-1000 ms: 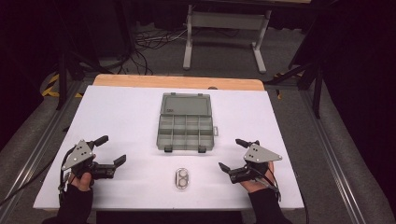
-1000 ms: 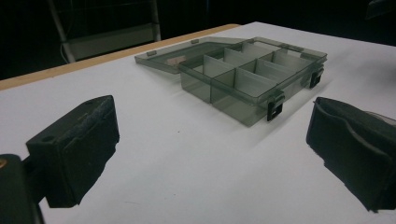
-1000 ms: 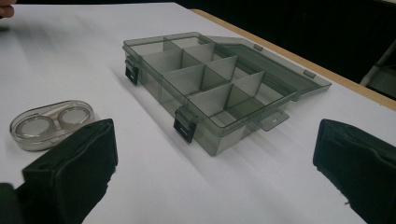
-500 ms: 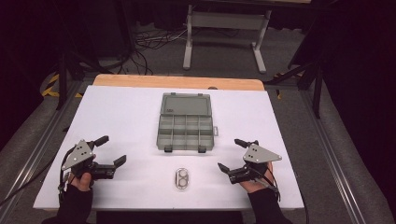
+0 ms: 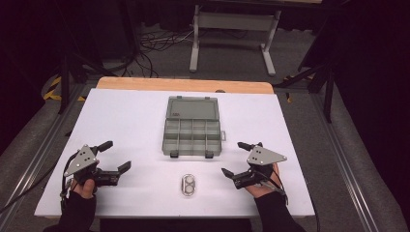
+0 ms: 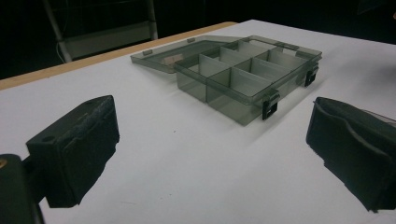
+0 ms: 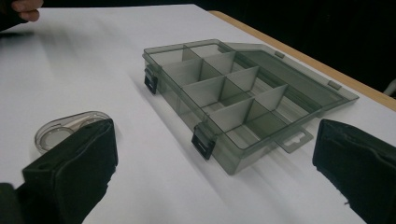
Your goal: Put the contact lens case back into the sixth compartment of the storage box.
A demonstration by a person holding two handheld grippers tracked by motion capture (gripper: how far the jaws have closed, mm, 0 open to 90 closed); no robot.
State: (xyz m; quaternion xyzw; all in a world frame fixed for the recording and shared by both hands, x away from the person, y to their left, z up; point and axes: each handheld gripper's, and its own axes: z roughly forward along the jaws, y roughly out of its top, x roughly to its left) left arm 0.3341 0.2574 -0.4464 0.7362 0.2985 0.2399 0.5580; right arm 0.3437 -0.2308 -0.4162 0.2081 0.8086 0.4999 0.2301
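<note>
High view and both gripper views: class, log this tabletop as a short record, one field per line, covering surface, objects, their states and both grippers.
Surface: white tabletop with a wooden far edge
Box: translucent grey plastic compartment box, lid open and lying flat behind it, compartments look empty
Small item: clear oval plastic case, on the table nearer than the box, apart from it
Left gripper: open, holding nothing
Right gripper: open, holding nothing

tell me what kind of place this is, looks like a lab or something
Probably a lab or recording studio: a white table in a dark room, loose cables on the floor behind, and a person holding a left gripper and right gripper.
</note>
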